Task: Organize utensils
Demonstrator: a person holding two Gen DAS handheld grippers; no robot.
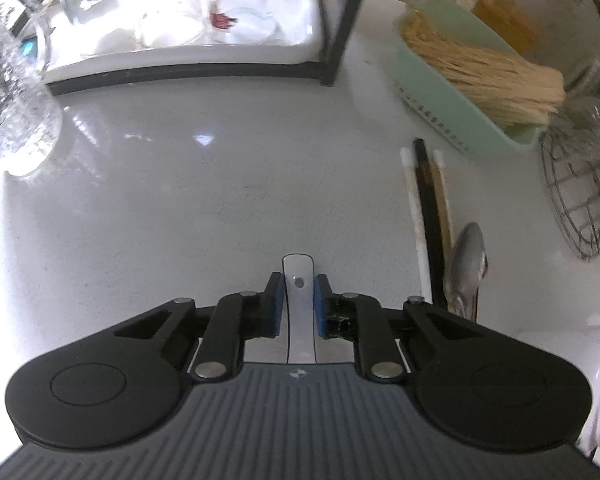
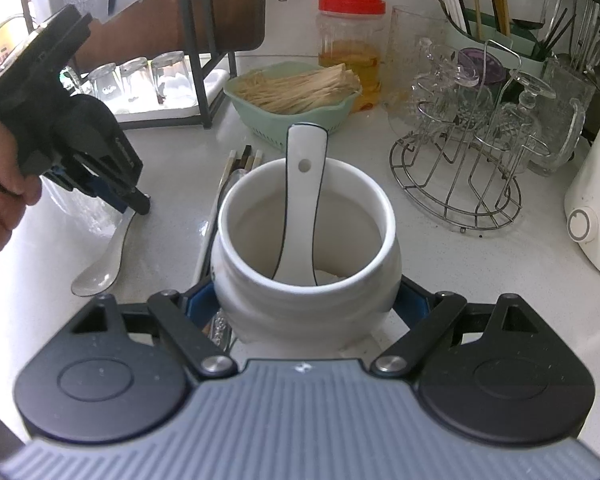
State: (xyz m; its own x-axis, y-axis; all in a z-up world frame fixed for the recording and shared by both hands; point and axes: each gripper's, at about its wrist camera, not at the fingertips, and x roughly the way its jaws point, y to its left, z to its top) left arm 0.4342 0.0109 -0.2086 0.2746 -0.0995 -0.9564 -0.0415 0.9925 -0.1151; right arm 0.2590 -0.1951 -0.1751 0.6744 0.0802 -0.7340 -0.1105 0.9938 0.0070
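Standing on the pale grey desk [image 2: 480, 272], a white ceramic crock [image 2: 306, 240] is clamped between the wide-set jaws of the right gripper [image 2: 306, 300], whose blue pads press its bulging sides; the crock's base is hidden behind the gripper body. One white ceramic soup spoon with a dark rim [image 2: 300, 200] leans inside the crock, its bowl end out of sight at the bottom.

Left of the crock, the left gripper [image 2: 134, 202], held in a person's hand [image 2: 0, 184], points steeply down at a second white ceramic soup spoon [image 2: 100, 264] lying on the desk. Its jaws are nearly together, the blue pads pressing the holed end of that spoon's handle in the left wrist view [image 1: 298, 300]; the spoon's bowl is cut off below the gripper there.

Between that spoon and the crock lies a bundle of chopsticks [image 1: 428, 216], white, black and tan, too overlapped to count, with one metal spoon [image 1: 466, 264] partly hidden beside them. Behind the crock sit a mint-green plastic basket of pale sticks [image 2: 292, 96], one red-lidded clear jar [image 2: 350, 48] and a wire rack of blurred glassware [image 2: 460, 152].
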